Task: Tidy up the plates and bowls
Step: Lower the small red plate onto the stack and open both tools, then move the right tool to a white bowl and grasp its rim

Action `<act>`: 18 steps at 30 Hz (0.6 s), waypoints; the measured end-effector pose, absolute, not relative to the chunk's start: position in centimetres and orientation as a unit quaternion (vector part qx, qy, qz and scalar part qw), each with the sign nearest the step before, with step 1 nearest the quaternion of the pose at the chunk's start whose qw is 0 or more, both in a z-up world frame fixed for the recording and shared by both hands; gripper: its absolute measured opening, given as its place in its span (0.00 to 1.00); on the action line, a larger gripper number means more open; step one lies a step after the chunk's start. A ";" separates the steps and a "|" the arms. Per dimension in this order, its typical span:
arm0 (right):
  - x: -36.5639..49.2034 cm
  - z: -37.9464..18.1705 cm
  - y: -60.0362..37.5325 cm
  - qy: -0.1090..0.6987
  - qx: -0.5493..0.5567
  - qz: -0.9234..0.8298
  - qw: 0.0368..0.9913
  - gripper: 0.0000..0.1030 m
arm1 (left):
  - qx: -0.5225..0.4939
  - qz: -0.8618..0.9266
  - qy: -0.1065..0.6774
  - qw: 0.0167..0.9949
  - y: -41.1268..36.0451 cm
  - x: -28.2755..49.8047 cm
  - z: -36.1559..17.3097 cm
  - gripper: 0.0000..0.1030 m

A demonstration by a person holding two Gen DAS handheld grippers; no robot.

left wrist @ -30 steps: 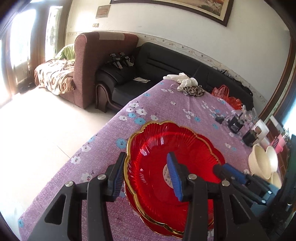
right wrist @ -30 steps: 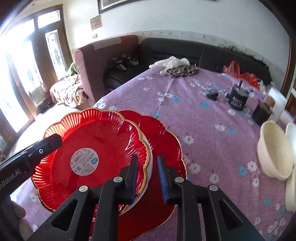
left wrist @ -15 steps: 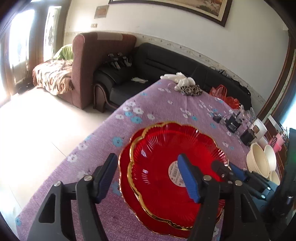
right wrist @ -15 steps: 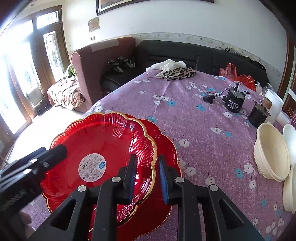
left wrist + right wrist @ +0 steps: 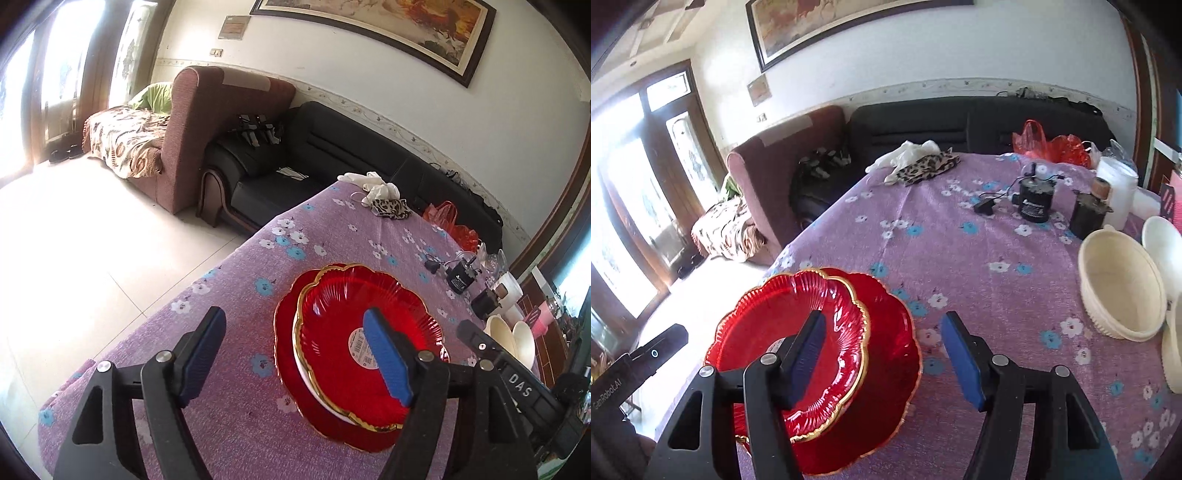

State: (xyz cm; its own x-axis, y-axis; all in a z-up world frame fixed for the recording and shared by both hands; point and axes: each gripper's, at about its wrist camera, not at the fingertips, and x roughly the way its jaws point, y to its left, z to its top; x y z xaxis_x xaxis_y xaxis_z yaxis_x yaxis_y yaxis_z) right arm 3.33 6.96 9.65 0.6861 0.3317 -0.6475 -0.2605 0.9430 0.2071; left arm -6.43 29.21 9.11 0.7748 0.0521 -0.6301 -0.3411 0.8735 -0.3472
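A small red gold-rimmed plate [image 5: 343, 314] lies stacked on a larger red plate [image 5: 288, 317] on the purple flowered tablecloth [image 5: 236, 295]. Both show in the right wrist view, small plate [image 5: 761, 325] on large plate [image 5: 890, 339]. My left gripper [image 5: 291, 354] is open and empty, above and just short of the stack. My right gripper [image 5: 882, 354] is open and empty, over the stack's right edge. Cream bowls [image 5: 1119, 284] stand at the table's right; they also show in the left wrist view [image 5: 502, 332].
Black jars [image 5: 1034, 199], a white container [image 5: 1115, 188], a cable adapter [image 5: 984, 206], a red bag [image 5: 1049, 144] and leopard cloth with white gloves [image 5: 923, 162] lie at the far end. Sofas [image 5: 295, 147] stand beyond the table edge [image 5: 207, 269].
My right gripper let go of the small red plate and opened; the plate now rests on the large one. Both grippers pulled back and up from the stack.
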 end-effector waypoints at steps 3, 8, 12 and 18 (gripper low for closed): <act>2.3 10.3 5.6 0.358 0.056 0.160 0.918 0.67 | -0.228 0.106 0.320 0.913 28.8 -7.3 9.3 0.75; -0.6 10.3 2.8 0.360 0.066 0.153 0.918 0.69 | -0.218 0.098 0.326 0.915 26.7 -8.6 9.6 0.76; -3.1 9.8 0.3 0.364 0.081 0.144 0.917 0.70 | -0.195 0.079 0.334 0.919 23.8 -9.6 9.8 0.76; -6.5 9.1 -4.1 0.369 0.086 0.126 0.917 0.70 | -0.144 0.036 0.345 0.927 19.3 -10.8 10.6 0.76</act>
State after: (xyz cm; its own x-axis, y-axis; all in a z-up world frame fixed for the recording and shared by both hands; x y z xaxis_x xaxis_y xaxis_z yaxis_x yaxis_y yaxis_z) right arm -6.47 -4.11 9.10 0.6954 0.2948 -0.6553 -0.1671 0.9533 0.2516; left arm -10.76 19.33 10.57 0.7590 -0.0323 -0.6502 -0.1662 0.9560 -0.2416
